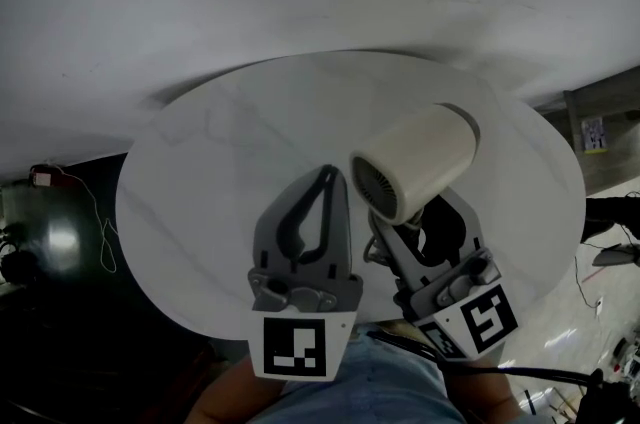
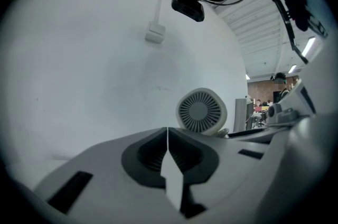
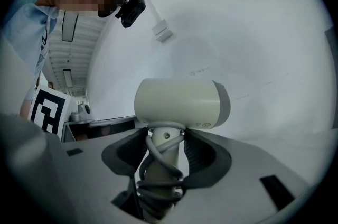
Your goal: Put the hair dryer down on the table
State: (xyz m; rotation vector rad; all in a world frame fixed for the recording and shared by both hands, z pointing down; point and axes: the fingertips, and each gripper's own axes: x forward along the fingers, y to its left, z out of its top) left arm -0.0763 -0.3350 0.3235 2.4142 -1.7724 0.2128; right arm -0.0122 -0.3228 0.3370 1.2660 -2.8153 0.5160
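A cream hair dryer [image 1: 415, 162] is held over the right half of the round white marble table [image 1: 200, 172]. My right gripper [image 1: 415, 230] is shut on its handle. In the right gripper view the barrel of the hair dryer [image 3: 179, 104] lies crosswise above the jaws. A grey cord [image 3: 158, 173] is wound round the handle between the pads of the right gripper [image 3: 165, 139]. My left gripper [image 1: 327, 177] is beside it on the left, shut and holding nothing. The left gripper [image 2: 168, 133] view shows the round rear grille of the hair dryer [image 2: 199, 111] just past its tips.
Dark floor with cables [image 1: 95, 212] lies left of the table. A shelf unit [image 1: 600, 127] and more cables [image 1: 590, 282] are at the right. The person's blue clothing [image 1: 380, 382] is at the near edge. A white plug on a cord [image 2: 154, 34] shows on a pale surface.
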